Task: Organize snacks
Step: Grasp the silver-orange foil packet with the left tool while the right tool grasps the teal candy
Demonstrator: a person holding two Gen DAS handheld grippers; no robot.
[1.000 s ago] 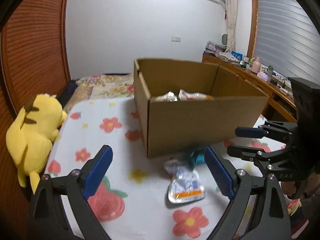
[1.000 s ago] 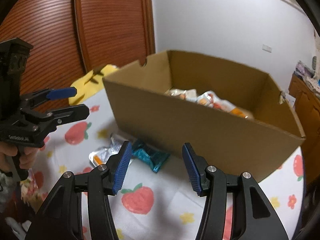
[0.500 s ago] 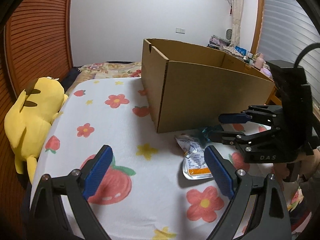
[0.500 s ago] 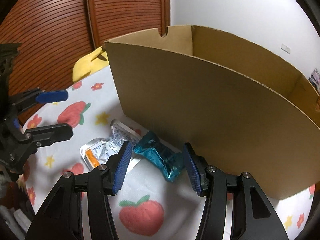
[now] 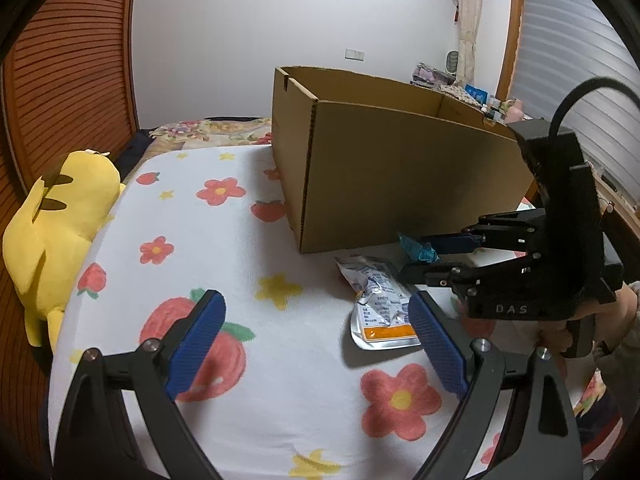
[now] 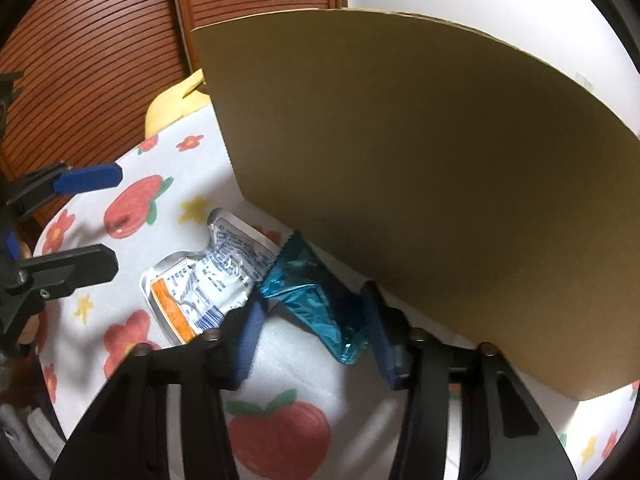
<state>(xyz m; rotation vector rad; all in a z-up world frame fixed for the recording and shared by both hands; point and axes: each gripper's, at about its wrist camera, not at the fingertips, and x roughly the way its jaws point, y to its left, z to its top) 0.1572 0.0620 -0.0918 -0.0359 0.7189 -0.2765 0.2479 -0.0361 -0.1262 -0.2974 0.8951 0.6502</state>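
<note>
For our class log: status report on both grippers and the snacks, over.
Left gripper open, empty. Right gripper closing around teal foil snack packet. Silver-and-orange pouch alongside. Brown cardboard box close behind.

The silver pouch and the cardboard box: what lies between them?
The teal wrapper lies between the silver pouch and the cardboard box, clearest in the right wrist view. The right tool straddles it, jaws just closing.

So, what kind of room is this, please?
Most likely a bedroom in a home. A yellow plush toy lies beside the flower-print bedsheet, which seems to cover a mattress; a patterned quilt lies behind it, and a cluttered wooden sideboard stands under a window blind.
</note>
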